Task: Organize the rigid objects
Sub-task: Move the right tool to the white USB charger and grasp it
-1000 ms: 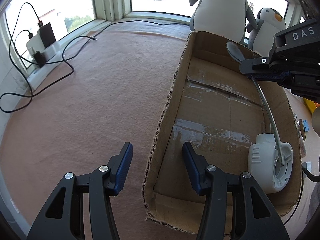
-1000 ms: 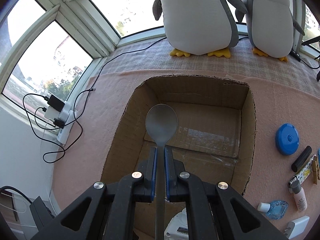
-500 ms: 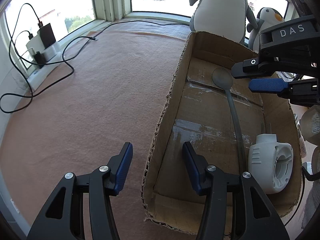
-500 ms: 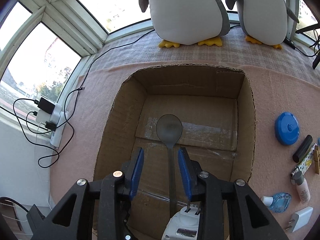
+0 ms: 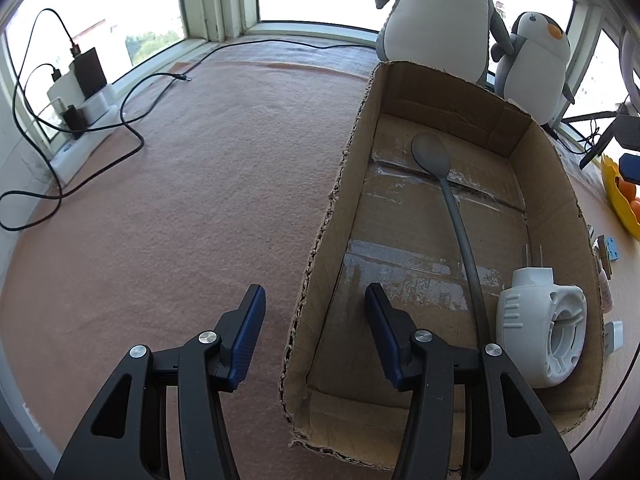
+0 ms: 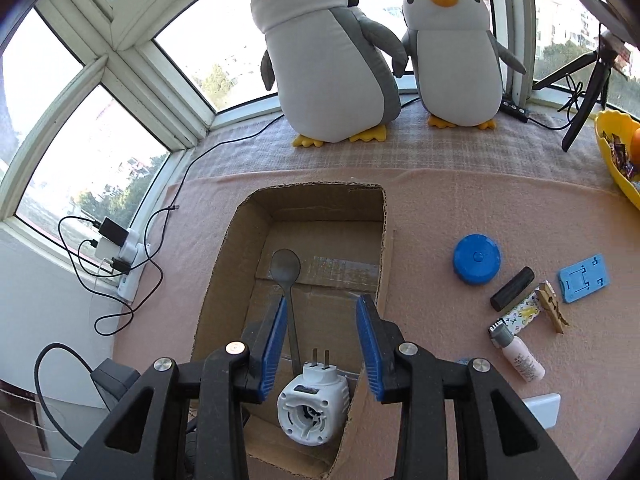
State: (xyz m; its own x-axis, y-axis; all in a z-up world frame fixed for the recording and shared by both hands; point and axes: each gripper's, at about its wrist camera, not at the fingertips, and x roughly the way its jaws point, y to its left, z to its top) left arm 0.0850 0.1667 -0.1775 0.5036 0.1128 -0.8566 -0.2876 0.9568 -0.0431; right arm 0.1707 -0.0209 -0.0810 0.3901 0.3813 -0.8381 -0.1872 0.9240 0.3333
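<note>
A grey metal spoon (image 5: 432, 156) lies flat on the floor of the open cardboard box (image 5: 552, 184), its handle running toward a white plug-in device (image 5: 540, 328) in the near corner. From the right wrist, the spoon (image 6: 285, 266) and the device (image 6: 312, 404) sit below my right gripper (image 6: 322, 336). It hovers open above the box (image 6: 224, 264) with nothing between its pads. My left gripper (image 5: 314, 316) stands open astride the box's left wall, one finger outside and one inside, and the pads do not touch the cardboard.
Right of the box on the pink cloth lie a blue lid (image 6: 476, 258), black cylinder (image 6: 512, 294), clothespin (image 6: 552, 308), blue card (image 6: 584, 284) and small bottle (image 6: 520, 360). Two plush penguins (image 6: 328, 60) stand behind. A yellow bowl (image 6: 616, 160) is far right, a power strip with cables (image 6: 120, 256) left.
My right gripper opened and let go of the spoon, which dropped flat into the box. That gripper then rose and drew back to the right. The left gripper stayed put.
</note>
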